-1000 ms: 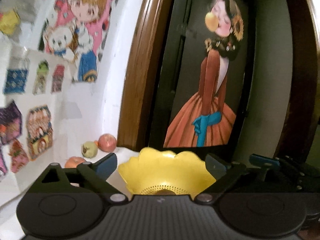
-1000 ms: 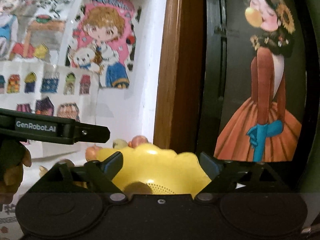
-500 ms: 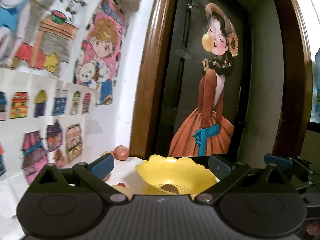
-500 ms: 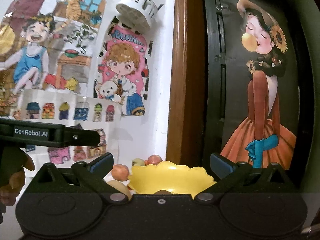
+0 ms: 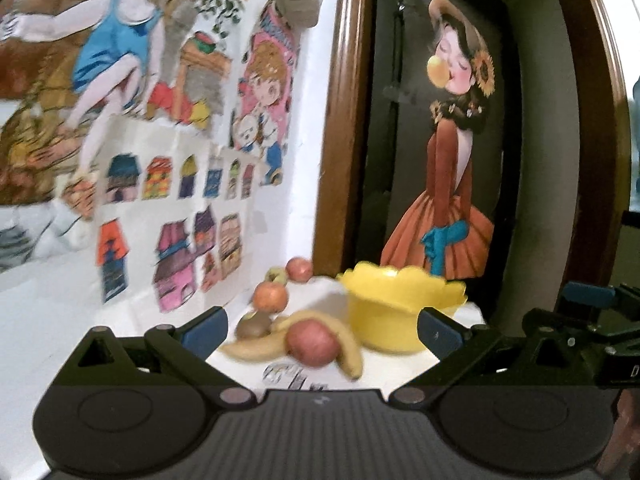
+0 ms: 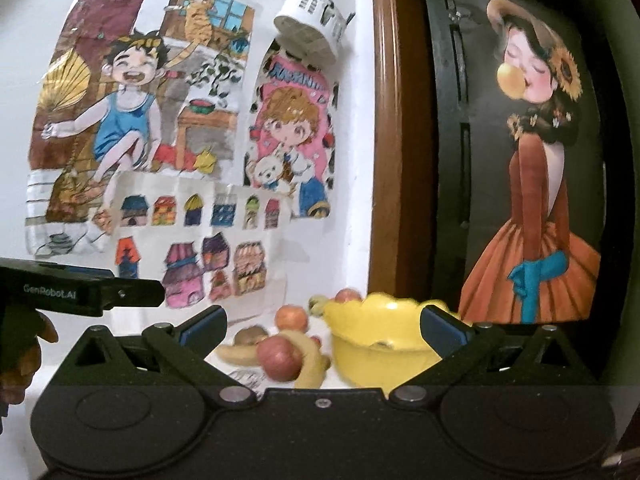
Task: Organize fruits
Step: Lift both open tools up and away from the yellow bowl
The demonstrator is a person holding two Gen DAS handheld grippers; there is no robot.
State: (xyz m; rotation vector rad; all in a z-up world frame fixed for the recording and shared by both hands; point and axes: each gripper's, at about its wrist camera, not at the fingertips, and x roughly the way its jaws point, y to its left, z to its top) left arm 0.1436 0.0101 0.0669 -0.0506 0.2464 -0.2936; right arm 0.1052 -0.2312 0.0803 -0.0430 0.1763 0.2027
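Note:
A yellow scalloped bowl stands on a white table by the wall. To its left lie a red apple, a banana, a brown kiwi, an orange-red apple, a green fruit and another red apple at the back. My left gripper is open and empty, short of the fruit. My right gripper is open and empty too, short of the bowl.
Coloured drawings cover the white wall on the left. A wooden door frame and a dark panel with a painted figure rise behind the bowl. A white holder hangs high on the wall. The left gripper's body shows at left.
Both grippers have pulled back and away from the bowl. The bowl now looks smaller and the fruit to its left has come into view. Both stay open.

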